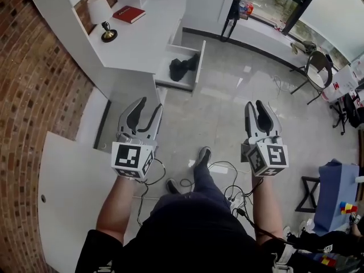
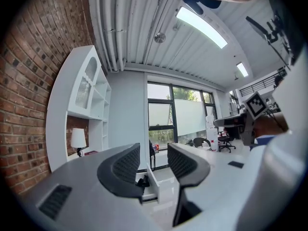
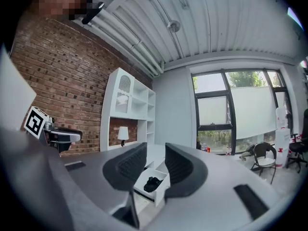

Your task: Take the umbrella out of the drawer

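**Umbrella (image 1: 183, 68) lay in the open drawer (image 1: 199, 61), not yet reached; both hand-held grippers were empty.**

The umbrella, a dark folded bundle, sat in the upper middle of the head view, inside the drawer pulled out from the white desk (image 1: 142, 38). The left hand-held gripper (image 1: 151, 104) and right hand-held gripper (image 1: 255, 103) were well short of it, each with jaws apart and nothing between them. The approach appeared to be the step in hand. One gripper would best come in above the drawer front, set its jaws across the bundle, close firmly and lift straight up. The desk carried a lamp (image 1: 102, 16) and a red book (image 1: 129, 13) at upper left. A brick wall (image 1: 34, 84) ran down the left. The pale floor (image 1: 227, 107) bore loose cables (image 1: 227, 181) near the person's feet, a possible snag.
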The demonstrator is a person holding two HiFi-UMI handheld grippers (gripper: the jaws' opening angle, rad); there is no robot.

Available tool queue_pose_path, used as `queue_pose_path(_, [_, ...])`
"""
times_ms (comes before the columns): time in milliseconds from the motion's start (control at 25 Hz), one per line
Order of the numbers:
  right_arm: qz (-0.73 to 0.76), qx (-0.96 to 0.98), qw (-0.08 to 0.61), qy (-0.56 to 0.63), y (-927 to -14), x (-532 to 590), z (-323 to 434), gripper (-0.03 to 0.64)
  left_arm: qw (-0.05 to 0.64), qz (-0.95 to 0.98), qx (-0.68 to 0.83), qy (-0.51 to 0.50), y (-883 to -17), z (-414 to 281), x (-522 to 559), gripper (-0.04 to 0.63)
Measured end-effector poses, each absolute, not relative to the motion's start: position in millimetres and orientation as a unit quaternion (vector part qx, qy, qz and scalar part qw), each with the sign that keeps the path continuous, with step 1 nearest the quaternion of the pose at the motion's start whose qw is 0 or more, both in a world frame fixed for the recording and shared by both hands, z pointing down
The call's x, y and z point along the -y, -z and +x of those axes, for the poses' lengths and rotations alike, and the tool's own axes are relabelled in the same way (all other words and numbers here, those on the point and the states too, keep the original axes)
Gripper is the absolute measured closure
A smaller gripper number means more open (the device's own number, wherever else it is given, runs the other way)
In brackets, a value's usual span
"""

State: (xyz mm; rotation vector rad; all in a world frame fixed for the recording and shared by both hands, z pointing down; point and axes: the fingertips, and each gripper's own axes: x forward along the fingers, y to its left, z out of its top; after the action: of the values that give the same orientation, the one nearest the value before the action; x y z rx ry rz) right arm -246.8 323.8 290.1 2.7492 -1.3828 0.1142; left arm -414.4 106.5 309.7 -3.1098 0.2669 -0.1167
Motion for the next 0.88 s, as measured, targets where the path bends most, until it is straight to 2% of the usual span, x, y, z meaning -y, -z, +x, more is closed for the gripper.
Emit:
queue_pose_path(320, [0.877, 0.479, 0.021, -0.028, -296, -277, -176, 0.503, 0.014, -0.993, -0.109, 0.049, -309, -362, -79, 0.419])
queue_pose_path(880, [0.858, 0.51, -0.018, -0.057, -324, -259, 3, 0.503, 0.009, -0.985, -0.15, 0.089, -332, -186, -73, 0.419])
